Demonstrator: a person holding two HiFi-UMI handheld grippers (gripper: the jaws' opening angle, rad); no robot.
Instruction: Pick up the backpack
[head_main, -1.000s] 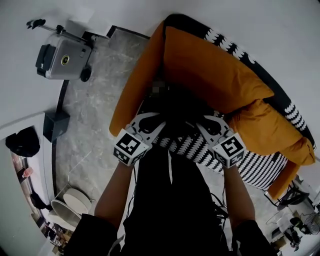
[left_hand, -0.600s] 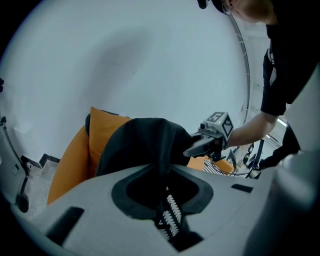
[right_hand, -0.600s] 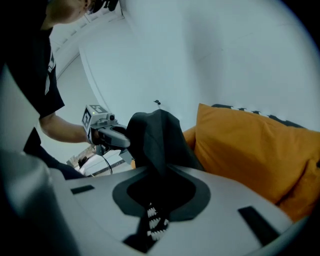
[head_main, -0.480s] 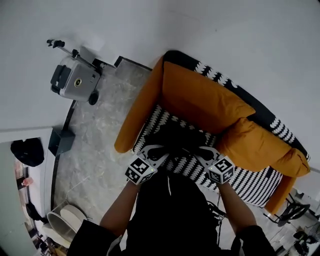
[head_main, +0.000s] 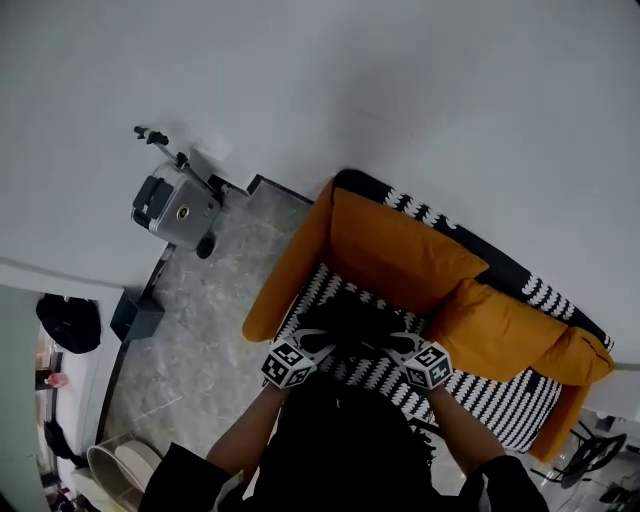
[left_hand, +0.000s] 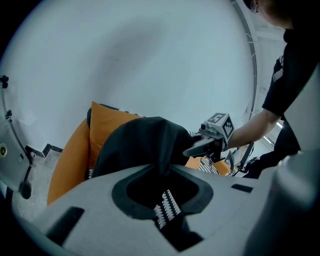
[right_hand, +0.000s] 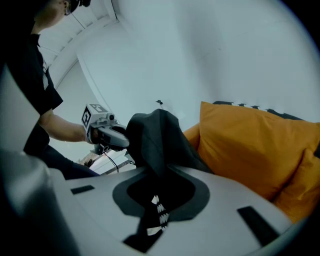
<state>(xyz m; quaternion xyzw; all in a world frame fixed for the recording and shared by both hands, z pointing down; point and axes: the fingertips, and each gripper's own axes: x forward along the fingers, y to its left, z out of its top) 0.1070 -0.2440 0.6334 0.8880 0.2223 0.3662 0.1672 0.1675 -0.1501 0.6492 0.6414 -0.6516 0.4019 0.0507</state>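
The black backpack (head_main: 352, 318) hangs over the striped seat of the orange sofa (head_main: 290, 265), held up between both grippers. My left gripper (head_main: 322, 342) is shut on a fold of its black fabric (left_hand: 145, 142), which runs down between the jaws. At the pack's other side my right gripper (head_main: 396, 344) is shut on the fabric (right_hand: 155, 137) too. Each gripper shows in the other's view: the right gripper (left_hand: 202, 145) beyond the pack, and the left gripper (right_hand: 111, 137) likewise. The pack's lower part is hidden behind the jaws.
Orange cushions (head_main: 400, 250) (head_main: 505, 335) lean on the sofa's back. A grey wheeled case (head_main: 178, 208) stands by the white wall, and a black box (head_main: 138, 318) sits on the marble floor. Cables (head_main: 425, 430) lie near my feet.
Both grippers, still shut on the backpack, have drawn away from the sofa's back and slightly up. The head view has pulled back, so more wall shows.
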